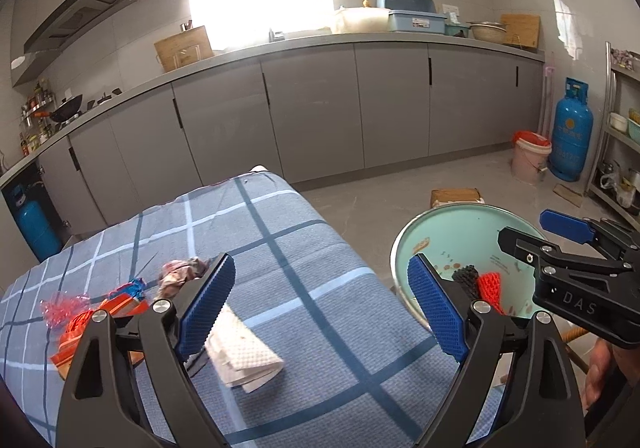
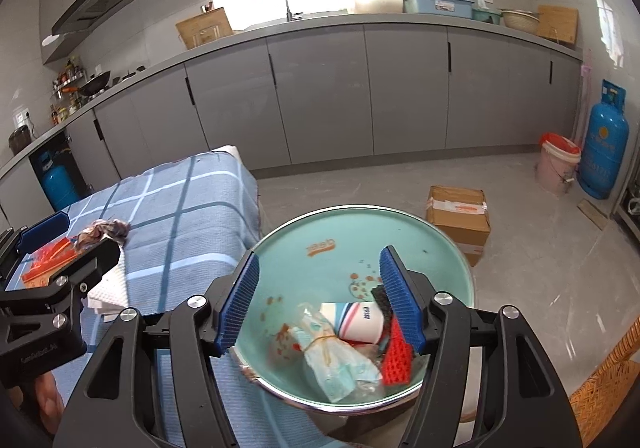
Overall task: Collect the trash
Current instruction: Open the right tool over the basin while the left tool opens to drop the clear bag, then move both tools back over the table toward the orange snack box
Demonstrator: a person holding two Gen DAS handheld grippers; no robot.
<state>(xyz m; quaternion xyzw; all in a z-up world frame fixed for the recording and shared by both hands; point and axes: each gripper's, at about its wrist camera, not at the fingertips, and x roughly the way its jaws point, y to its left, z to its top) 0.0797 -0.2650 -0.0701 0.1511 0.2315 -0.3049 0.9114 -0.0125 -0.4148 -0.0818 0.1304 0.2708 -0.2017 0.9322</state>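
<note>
Folded paper towel (image 1: 244, 352): long axis toward table's (image 1: 304, 248) right edge. Left gripper (image 1: 320, 308), right gripper (image 2: 320, 300): fingers apart, empty.

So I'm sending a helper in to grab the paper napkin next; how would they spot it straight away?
Start at the table under the blue checked cloth, beside the mint-green basin. Near the cloth's front edge, by the open left claw, lies the folded white napkin. It is the only white, dimpled piece; the wrappers left of it are red and orange.
</note>
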